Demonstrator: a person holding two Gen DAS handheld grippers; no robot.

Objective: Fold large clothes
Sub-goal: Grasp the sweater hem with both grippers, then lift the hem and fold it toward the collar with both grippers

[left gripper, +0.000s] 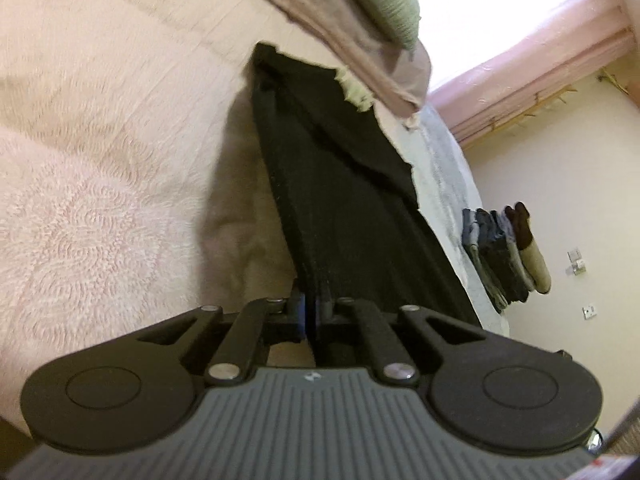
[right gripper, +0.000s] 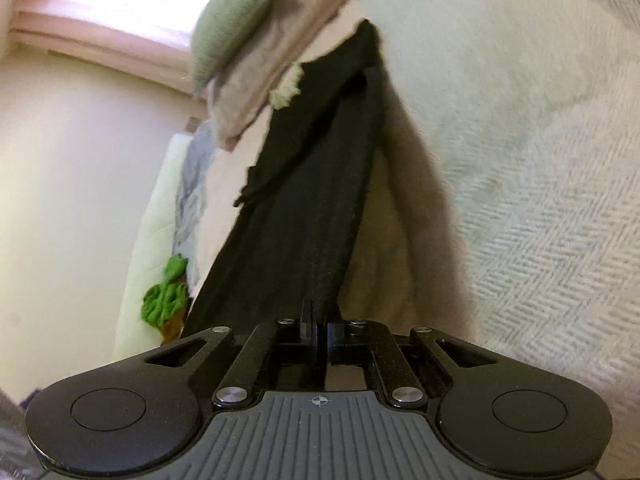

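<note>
Fingers (left gripper: 310,312) of my left and right gripper (right gripper: 318,326) pinched tight on the black garment (left gripper: 340,184), edge raised off bed (left gripper: 100,120) to fold it over.

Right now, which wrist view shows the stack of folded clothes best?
The left wrist view: the stack of folded clothes stands at the bed's far edge, right of the black garment gripped by the left gripper. In the right wrist view I cannot find that stack; only a green cloth shows beside the black garment.
</note>
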